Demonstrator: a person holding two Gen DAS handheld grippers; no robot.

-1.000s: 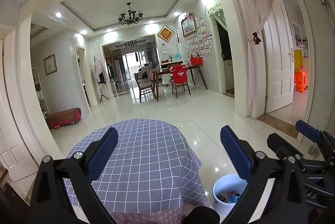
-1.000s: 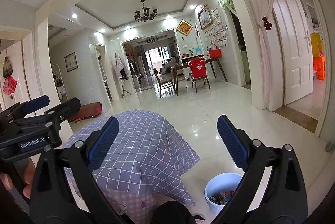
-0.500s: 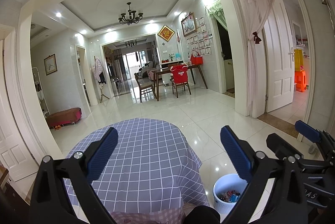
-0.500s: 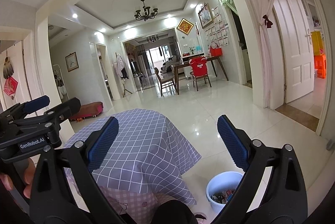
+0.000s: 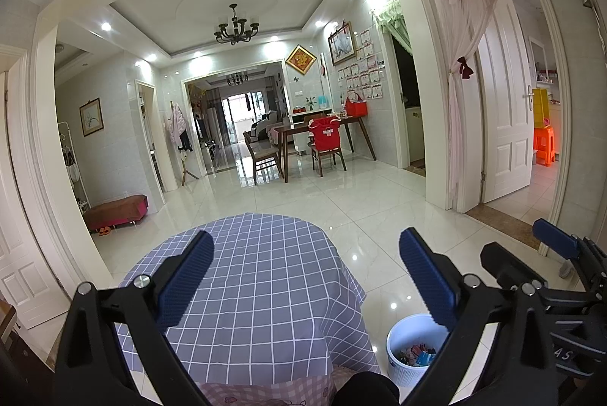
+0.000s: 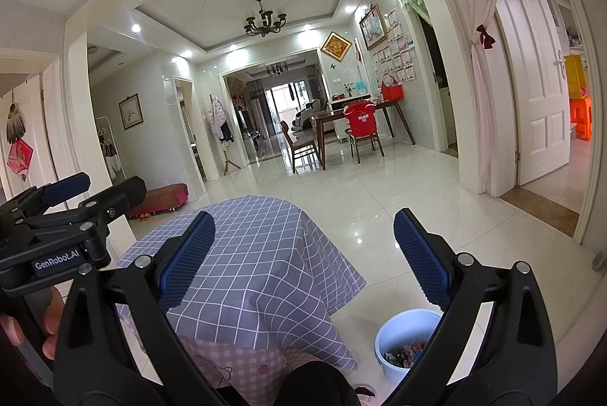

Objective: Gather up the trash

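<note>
Two tongs: left tongs (image 5: 305, 277) & right tongs (image 6: 303, 258), both spread wide, nothing between the pads.
Position: we hold both raised over the near part of the table (image 5: 265, 273), aimed out into the hall; neither touches the cloth.
Table: round, grey checked cloth; top looks bare, no scraps that we can spot.
Bin: white bin (image 5: 402, 341) on the floor just off the table's right edge, near side; also low right in the right view (image 6: 394, 334).
Trash: mixed wrappers (image 5: 415, 356) lie in the bin bottom, so that's where the trash is now.
Progress: we judge it done or nearly so, since the trash is binned and the tongs are free.
Left to do: prob. nothing on the table top; floor near the bin looks clean, but the area behind the tongs is hidden, can't tell.
</note>
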